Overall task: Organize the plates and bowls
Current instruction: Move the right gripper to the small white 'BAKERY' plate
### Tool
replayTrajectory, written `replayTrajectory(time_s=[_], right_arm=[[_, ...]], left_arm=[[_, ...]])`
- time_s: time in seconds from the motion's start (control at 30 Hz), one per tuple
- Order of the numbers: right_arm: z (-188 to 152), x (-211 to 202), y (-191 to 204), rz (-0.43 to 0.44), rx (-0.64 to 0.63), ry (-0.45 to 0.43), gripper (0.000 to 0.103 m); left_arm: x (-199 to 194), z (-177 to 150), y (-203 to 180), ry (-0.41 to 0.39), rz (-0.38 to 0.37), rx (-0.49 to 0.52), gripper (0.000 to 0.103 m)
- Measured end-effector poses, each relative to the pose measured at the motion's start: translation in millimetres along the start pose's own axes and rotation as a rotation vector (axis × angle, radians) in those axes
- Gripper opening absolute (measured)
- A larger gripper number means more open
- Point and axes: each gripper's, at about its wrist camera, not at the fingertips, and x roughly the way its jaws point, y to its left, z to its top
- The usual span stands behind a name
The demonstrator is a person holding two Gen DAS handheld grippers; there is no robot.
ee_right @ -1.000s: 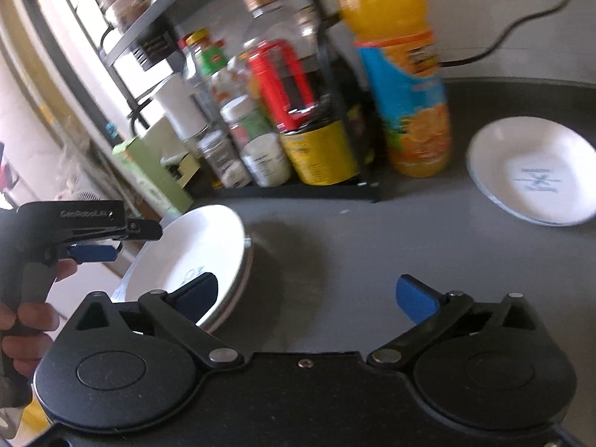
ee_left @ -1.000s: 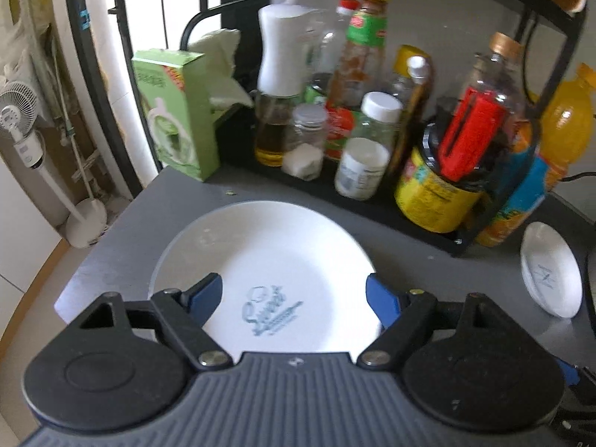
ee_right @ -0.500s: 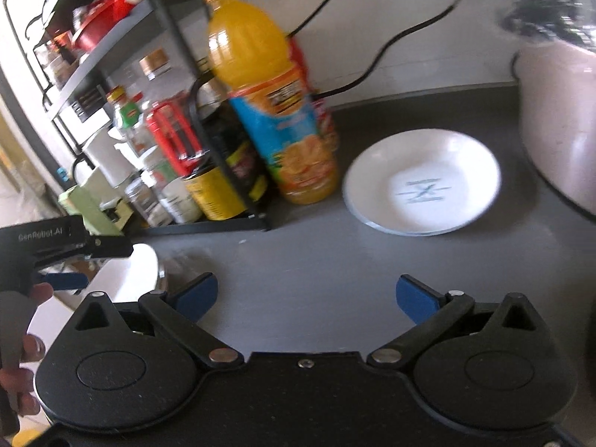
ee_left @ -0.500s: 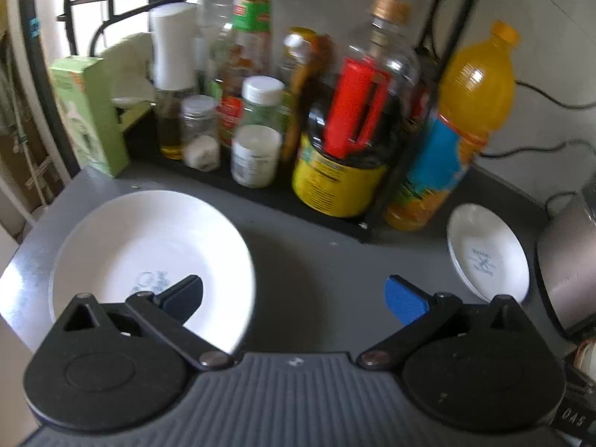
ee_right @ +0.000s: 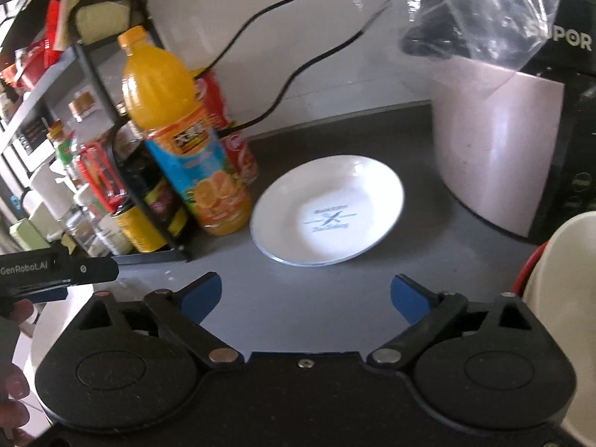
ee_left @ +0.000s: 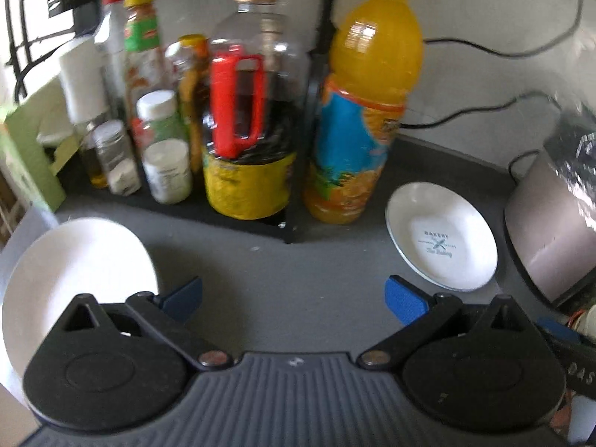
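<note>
A large white plate [ee_left: 78, 272] lies on the grey counter at the left, partly under my left gripper's left finger. A small white plate with a blue print [ee_left: 441, 236] lies to the right, beside the orange juice bottle; it also shows in the right wrist view [ee_right: 327, 210]. My left gripper [ee_left: 294, 298] is open and empty above bare counter between the two plates. My right gripper [ee_right: 303, 296] is open and empty, just in front of the small plate. A cream bowl [ee_right: 566, 298] sits at the right edge of the right wrist view.
A black rack [ee_left: 223, 219] with sauce bottles and jars stands at the back. An orange juice bottle [ee_left: 357, 111] and a red can [ee_right: 234, 141] stand beside it. A rice cooker [ee_right: 499, 141] and cables are at the right. The left gripper's handle [ee_right: 56, 272] shows at far left.
Both grippers have swung to the right. The large plate has slid to the left edge of the left wrist view, and the small plate is now centred before the right gripper.
</note>
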Motion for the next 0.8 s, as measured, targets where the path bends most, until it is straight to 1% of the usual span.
replayTrajectory(time_s=[0.07, 0.13, 0.23, 0.3, 0.37, 0.47, 0.53, 0.6, 0.67, 0.8], right_arm=[[2.3, 3.6, -7.3, -0.011, 0.021, 0.005, 0.082], [5.0, 8.3, -15.3, -0.021, 0.050, 0.013, 0.078], [8.4, 21.3, -22.6, -0.047, 0.085, 0.019, 0.076], [9.5, 32.8, -26.3, -0.069, 0.108, 0.030, 0.072], [9.8, 44.9, -29.9, -0.082, 0.131, 0.046, 0.060], [13.0, 59.6, -38.7, -0.098, 0.196, 0.073, 0.047], [15.8, 64.4, -44.3, -0.094, 0.230, 0.068, 0.046], [19.0, 69.6, -47.4, -0.102, 0.241, 0.063, 0.046], [21.3, 73.2, -48.4, -0.090, 0.249, 0.063, 0.045], [23.4, 81.2, -45.6, -0.101, 0.204, 0.068, 0.040]], left_arm=[[4.8, 3.9, -8.4, 0.026, -0.017, -0.001, 0.103], [11.0, 7.1, -14.4, 0.051, -0.017, -0.028, 0.103], [17.3, 7.9, -23.2, 0.047, -0.024, 0.002, 0.103], [25.4, 7.8, -27.2, 0.051, -0.019, 0.013, 0.103], [35.4, 7.9, -26.8, 0.070, -0.023, -0.005, 0.103], [48.9, 9.4, -24.7, 0.088, -0.031, -0.036, 0.102], [54.3, 11.1, -24.2, 0.085, -0.031, -0.046, 0.102], [59.6, 11.4, -24.5, 0.084, -0.044, -0.056, 0.102], [64.3, 12.4, -27.0, 0.082, -0.046, -0.052, 0.102], [74.0, 11.4, -36.2, 0.072, -0.045, -0.033, 0.100]])
